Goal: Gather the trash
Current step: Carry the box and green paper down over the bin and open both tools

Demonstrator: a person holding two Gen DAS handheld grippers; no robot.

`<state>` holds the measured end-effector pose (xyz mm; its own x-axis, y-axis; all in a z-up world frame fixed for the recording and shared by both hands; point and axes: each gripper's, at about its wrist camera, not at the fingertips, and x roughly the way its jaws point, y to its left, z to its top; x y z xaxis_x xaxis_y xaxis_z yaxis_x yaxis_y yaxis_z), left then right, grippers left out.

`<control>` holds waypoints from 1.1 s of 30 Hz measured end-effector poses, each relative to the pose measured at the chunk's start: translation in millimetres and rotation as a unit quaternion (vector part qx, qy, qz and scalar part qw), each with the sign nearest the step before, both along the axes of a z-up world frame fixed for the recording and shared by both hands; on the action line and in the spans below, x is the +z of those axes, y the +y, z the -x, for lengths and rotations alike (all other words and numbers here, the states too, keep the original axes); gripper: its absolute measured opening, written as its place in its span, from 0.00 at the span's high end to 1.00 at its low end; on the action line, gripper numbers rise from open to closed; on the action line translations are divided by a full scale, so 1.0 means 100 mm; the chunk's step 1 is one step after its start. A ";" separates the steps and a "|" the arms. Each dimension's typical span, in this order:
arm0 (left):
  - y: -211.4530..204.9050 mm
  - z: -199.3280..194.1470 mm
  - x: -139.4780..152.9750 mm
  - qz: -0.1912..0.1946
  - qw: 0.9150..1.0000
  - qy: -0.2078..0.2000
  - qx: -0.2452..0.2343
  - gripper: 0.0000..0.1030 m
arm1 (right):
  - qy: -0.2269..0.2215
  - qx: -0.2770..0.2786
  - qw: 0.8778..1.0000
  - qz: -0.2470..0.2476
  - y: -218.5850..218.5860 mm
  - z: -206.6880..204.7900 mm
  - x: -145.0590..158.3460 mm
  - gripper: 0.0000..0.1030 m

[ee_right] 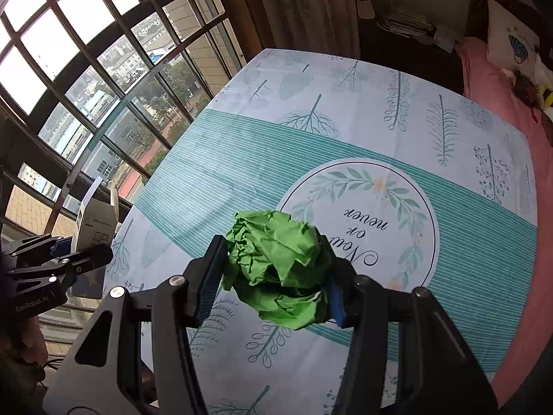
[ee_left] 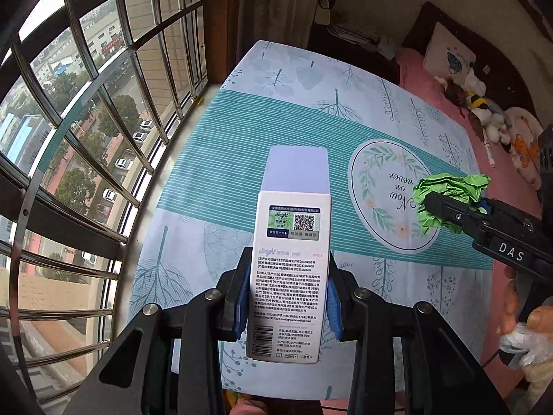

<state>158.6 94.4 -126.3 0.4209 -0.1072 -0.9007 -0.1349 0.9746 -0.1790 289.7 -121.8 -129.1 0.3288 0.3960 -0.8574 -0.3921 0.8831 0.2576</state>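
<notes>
My left gripper is shut on a white carton box with printed text and a QR label, its top flap open, held above the table. The box and left gripper also show at the left of the right wrist view. My right gripper is shut on a crumpled green paper ball and holds it above the table. In the left wrist view that ball shows at the right, clamped in the right gripper's fingers.
A table with a leaf-patterned teal and white cloth lies below both grippers. A barred window runs along the left. A bed with pink sheet, pillow and soft toys stands to the right. A dark cabinet with papers stands behind.
</notes>
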 end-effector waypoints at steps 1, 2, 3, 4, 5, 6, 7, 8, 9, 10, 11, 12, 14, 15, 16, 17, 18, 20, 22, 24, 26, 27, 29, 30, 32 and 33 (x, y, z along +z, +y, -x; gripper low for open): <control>-0.01 0.17 0.03 -0.004 1.000 -0.005 -0.015 0.66 | 0.001 -0.012 1.000 -0.003 -0.01 0.26 0.05 0.53; -0.01 0.38 0.08 -0.010 0.999 -0.010 -0.031 0.66 | 0.002 -0.025 1.000 -0.006 -0.03 0.50 0.09 0.53; -0.02 0.57 0.13 -0.014 0.999 -0.015 -0.048 0.66 | 0.003 -0.040 0.999 -0.008 -0.05 0.76 0.12 0.53; -0.03 0.76 0.16 -0.014 0.998 -0.021 -0.063 0.66 | 0.003 -0.054 0.999 -0.008 -0.06 0.99 0.15 0.53; -0.02 0.96 0.19 -0.014 0.997 -0.024 -0.077 0.66 | 0.001 -0.066 0.998 -0.007 -0.06 1.23 0.18 0.53; -0.02 1.12 0.21 -0.013 0.995 -0.026 -0.091 0.66 | -0.001 -0.077 0.997 -0.003 -0.05 1.46 0.21 0.53; -0.02 1.27 0.21 -0.012 0.994 -0.027 -0.103 0.66 | -0.003 -0.088 0.996 -0.001 -0.05 1.69 0.23 0.53; -0.02 1.42 0.23 -0.012 0.993 -0.028 -0.114 0.66 | -0.003 -0.098 0.995 -0.001 -0.05 1.91 0.25 0.53; -0.02 1.58 0.24 -0.013 0.992 -0.030 -0.124 0.66 | -0.003 -0.107 0.994 -0.001 -0.02 2.13 0.27 0.53; -0.01 1.70 0.24 -0.013 0.991 -0.030 -0.132 0.66 | -0.001 -0.113 0.994 -0.001 -0.01 2.34 0.28 0.53; -0.02 1.82 0.25 -0.010 0.989 -0.029 -0.142 0.66 | 0.002 -0.118 0.993 0.000 0.01 2.49 0.29 0.53; -0.03 1.93 0.25 -0.008 0.988 -0.028 -0.150 0.66 | 0.006 -0.123 0.992 0.000 0.03 2.65 0.30 0.53; -0.05 2.13 0.21 -0.005 0.986 -0.023 -0.166 0.66 | 0.014 -0.128 0.992 0.002 0.03 2.94 0.29 0.53; -0.07 2.22 0.18 -0.005 0.985 -0.019 -0.174 0.66 | 0.020 -0.131 0.991 0.004 0.06 3.04 0.27 0.53; -0.10 2.33 0.12 -0.006 0.983 -0.014 -0.182 0.66 | 0.025 -0.134 0.991 0.006 0.07 3.16 0.25 0.53; -0.12 2.40 0.07 -0.007 0.982 -0.007 -0.189 0.66 | 0.032 -0.136 0.990 0.008 0.07 3.25 0.22 0.53; -0.14 2.43 0.00 -0.006 0.981 0.001 -0.195 0.66 | 0.039 -0.139 0.989 0.010 0.07 3.34 0.19 0.53; -0.18 2.49 -0.15 0.002 0.979 0.021 -0.201 0.66 | 0.053 -0.145 0.988 0.016 0.07 3.47 0.11 0.53; -0.23 2.50 -0.29 0.007 0.977 0.039 -0.207 0.66 | 0.064 -0.153 0.986 0.024 0.04 3.59 0.01 0.53; -0.29 2.54 -0.44 0.007 0.976 0.053 -0.212 0.66 | 0.075 -0.163 0.983 0.026 -0.02 3.67 -0.10 0.53; -0.37 2.55 -0.60 0.006 0.974 0.064 -0.217 0.66 | 0.090 -0.174 0.980 0.027 -0.10 3.73 -0.23 0.53; -0.42 2.55 -0.69 0.007 0.973 0.070 -0.219 0.66 | 0.097 -0.179 0.979 0.026 -0.14 3.75 -0.32 0.53; -0.53 2.54 -0.87 0.010 0.972 0.080 -0.222 0.66 | 0.112 -0.190 0.975 0.026 -0.22 3.80 -0.50 0.53; -0.57 2.56 -0.97 0.009 0.971 0.084 -0.222 0.66 | 0.120 -0.195 0.973 0.025 -0.27 3.78 -0.63 0.53; -0.66 2.58 -1.19 0.009 0.971 0.092 -0.222 0.66 | 0.138 -0.201 0.969 0.023 -0.35 3.80 -0.88 0.53; -0.69 2.59 -1.31 0.006 0.971 0.095 -0.221 0.66 | 0.146 -0.204 0.968 0.021 -0.38 3.82 -1.01 0.53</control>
